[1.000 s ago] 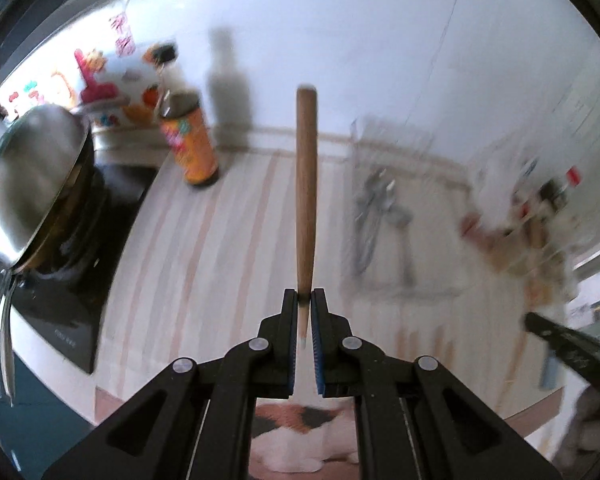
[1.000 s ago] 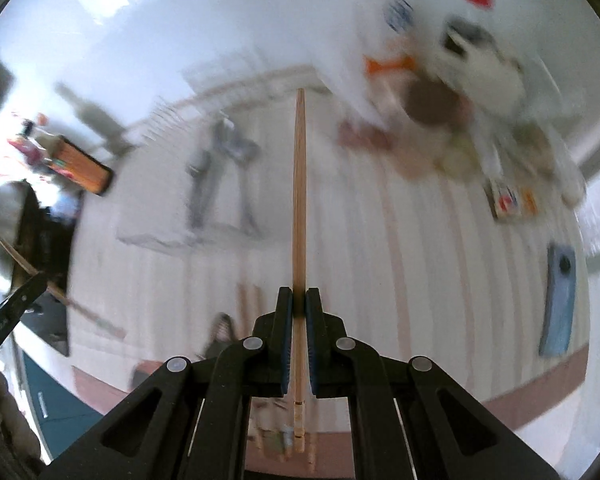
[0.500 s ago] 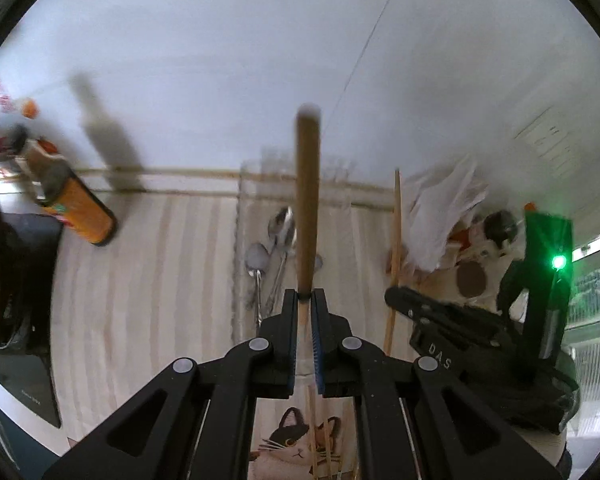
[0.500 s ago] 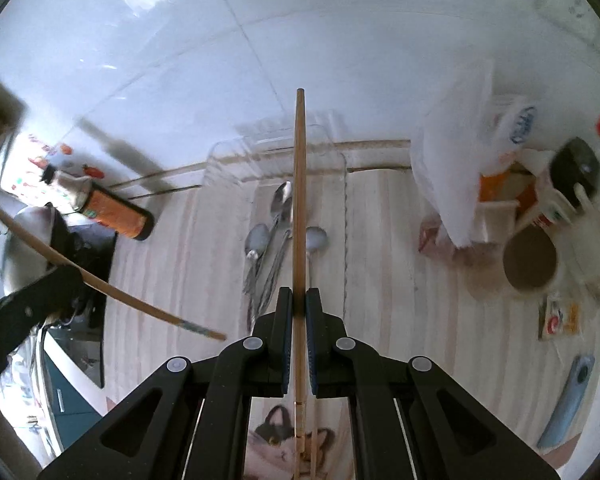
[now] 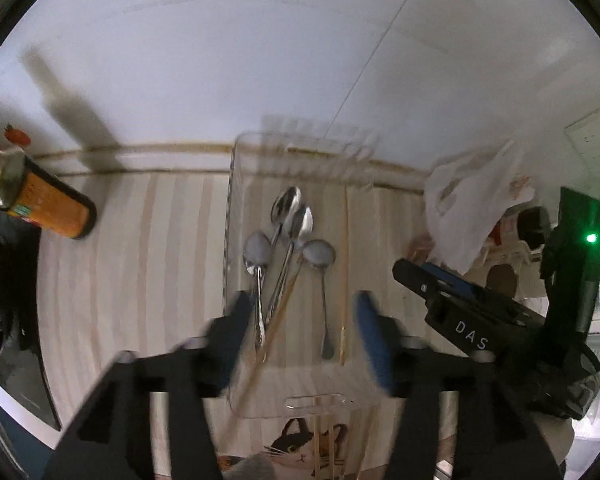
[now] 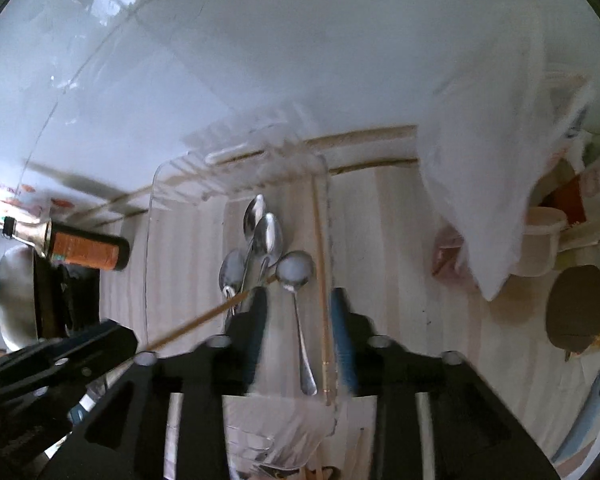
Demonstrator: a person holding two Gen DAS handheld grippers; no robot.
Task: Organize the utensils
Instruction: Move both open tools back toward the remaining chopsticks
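A clear plastic tray [image 5: 229, 208] [image 6: 151, 224] lies on the striped counter by the wall, with several metal spoons [image 5: 300, 222] [image 6: 269, 236] in it. One wooden chopstick [image 5: 343, 272] [image 6: 320, 272] lies along the tray's right side. A second chopstick [image 5: 278, 316] [image 6: 216, 310] slants across the spoons. My left gripper [image 5: 300, 324] hangs over the tray, its jaws opening and blurred, with the slanted chopstick loose between them. Beside it my right gripper [image 6: 298, 320] is also opening; the straight chopstick runs between its fingers, and the pads do not press it.
An orange-labelled bottle [image 5: 48, 208] [image 6: 88, 248] stands left of the tray, beside a steel pan [image 6: 14, 292] on a black hob. A white plastic bag [image 5: 472, 200] [image 6: 500, 152] and cups crowd the right. A cat-print mat [image 5: 300, 450] with more chopsticks lies at the near edge.
Both grippers moved over the tray and their jaws parted. The two chopsticks they held upright now lie in the tray, one straight, one slanted.
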